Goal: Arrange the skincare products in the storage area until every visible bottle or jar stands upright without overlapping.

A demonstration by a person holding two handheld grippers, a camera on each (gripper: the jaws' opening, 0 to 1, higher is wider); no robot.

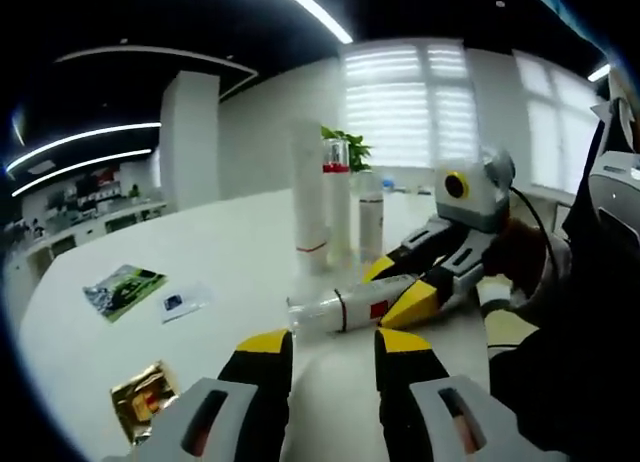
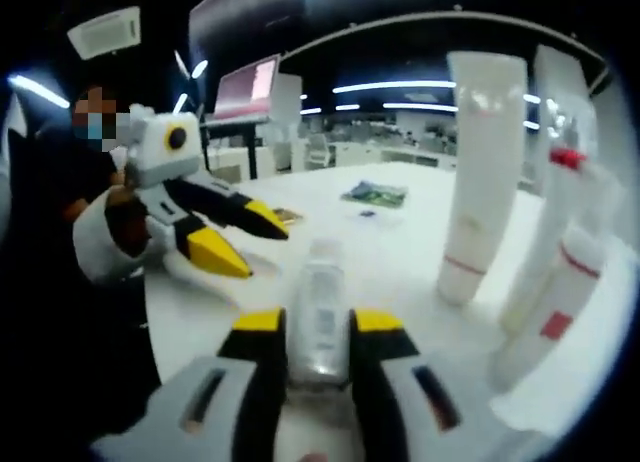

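Note:
A clear bottle (image 1: 330, 312) with a red label lies on its side on the white table (image 1: 230, 252). My right gripper (image 2: 319, 332) is shut on this clear bottle (image 2: 318, 312), one yellow-tipped jaw on each side. In the left gripper view the right gripper (image 1: 380, 298) reaches in from the right. My left gripper (image 1: 335, 354) hangs open just in front of the bottle, holding nothing; the right gripper view has the left gripper (image 2: 255, 248) at the left. Behind stand a tall white tube (image 1: 308, 197), a red-capped bottle (image 1: 337, 207) and a small white bottle (image 1: 371, 227), all upright.
A green leaflet (image 1: 124, 287), a small card (image 1: 186, 301) and a gold sachet (image 1: 143, 397) lie on the table to the left. A person's sleeve (image 1: 560, 312) is at the right. The upright tube (image 2: 478, 182) and red-capped bottle (image 2: 562, 252) stand close to the right.

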